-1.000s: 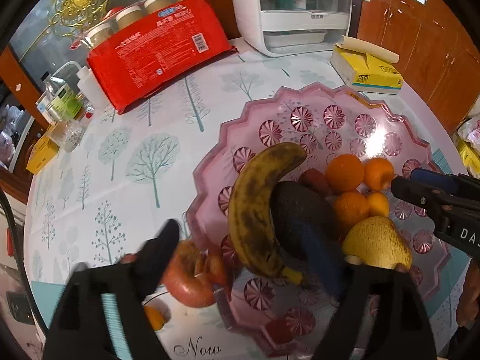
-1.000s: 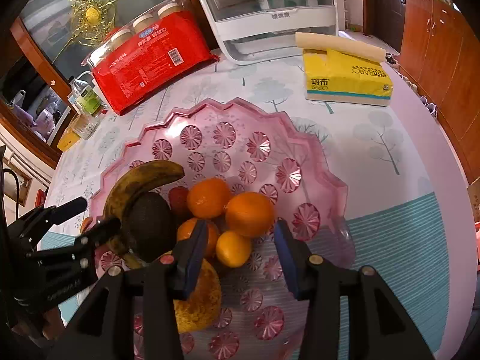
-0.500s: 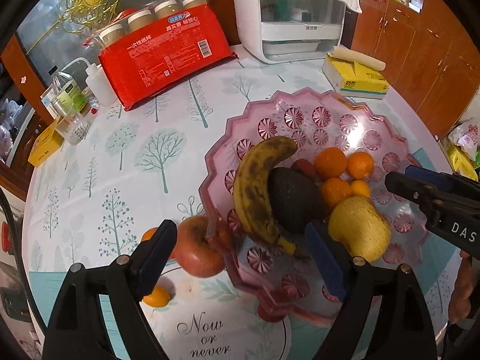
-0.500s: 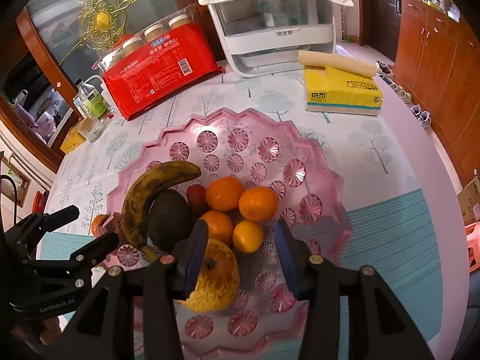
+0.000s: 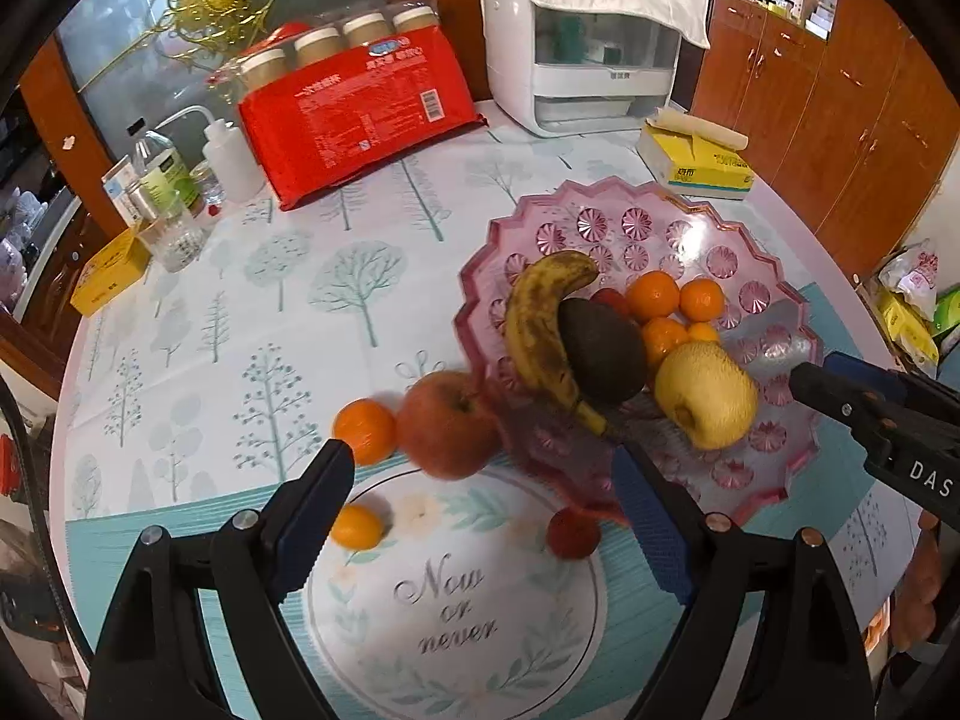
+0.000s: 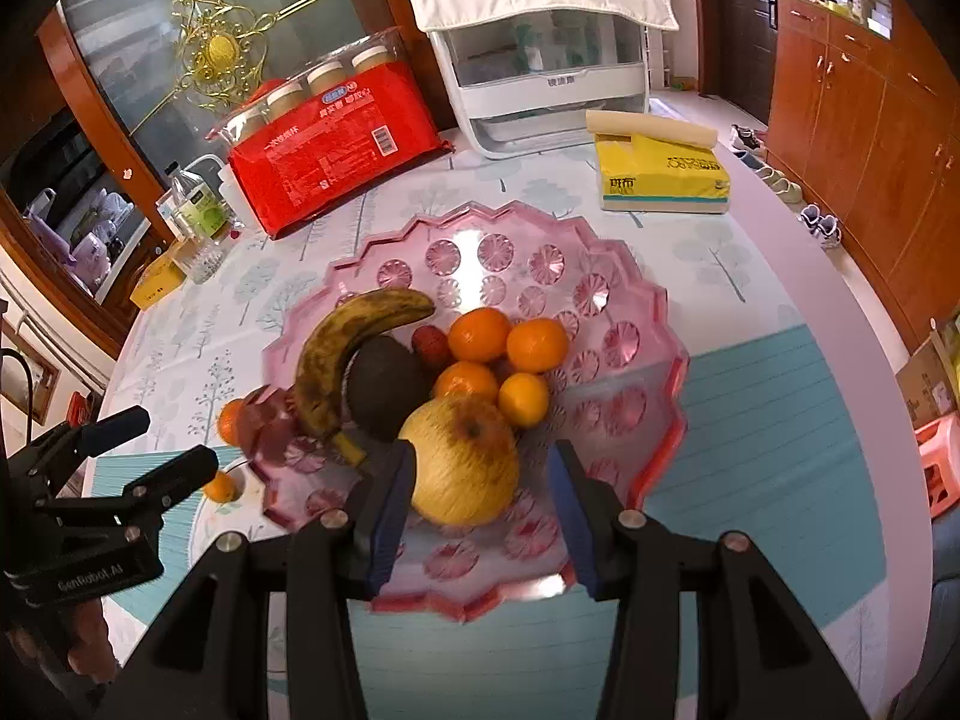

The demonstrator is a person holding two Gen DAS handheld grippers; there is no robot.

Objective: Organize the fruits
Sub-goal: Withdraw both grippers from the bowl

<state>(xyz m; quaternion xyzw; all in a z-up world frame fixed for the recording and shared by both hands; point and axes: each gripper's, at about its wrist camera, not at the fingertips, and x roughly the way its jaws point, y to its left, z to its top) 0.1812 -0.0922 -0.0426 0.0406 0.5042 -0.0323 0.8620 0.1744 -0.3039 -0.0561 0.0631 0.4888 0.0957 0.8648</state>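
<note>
Tree-print tablecloth (image 5: 336, 276) on a round table, wood cabinets behind. We hold both grippers above the near edge, angled down at the spread.

Left gripper (image 5: 480, 510): jaws wide apart, nothing between them. Just ahead of its left finger sits a mandarin (image 5: 365, 431), touching an apple (image 5: 447, 425) on its right. A smaller orange fruit (image 5: 356, 527) lies beside the left pad, a small red fruit (image 5: 573, 534) beside the right one. All four are off the bowl.

Right gripper (image 6: 477, 504): jaws partly apart, empty, hanging over the near rim of the pink bowl (image 6: 624, 306). A yellow pear (image 6: 465, 459) lies directly ahead between the fingers, not touched. Beyond it to the left, a spotted banana (image 6: 345, 342) curves around an avocado (image 6: 384, 387). Four oranges (image 6: 480, 333) cluster straight ahead past the pear.

Far side of the table: red package (image 6: 336, 162), yellow tissue box (image 6: 660, 177), white appliance (image 6: 540, 72).
</note>
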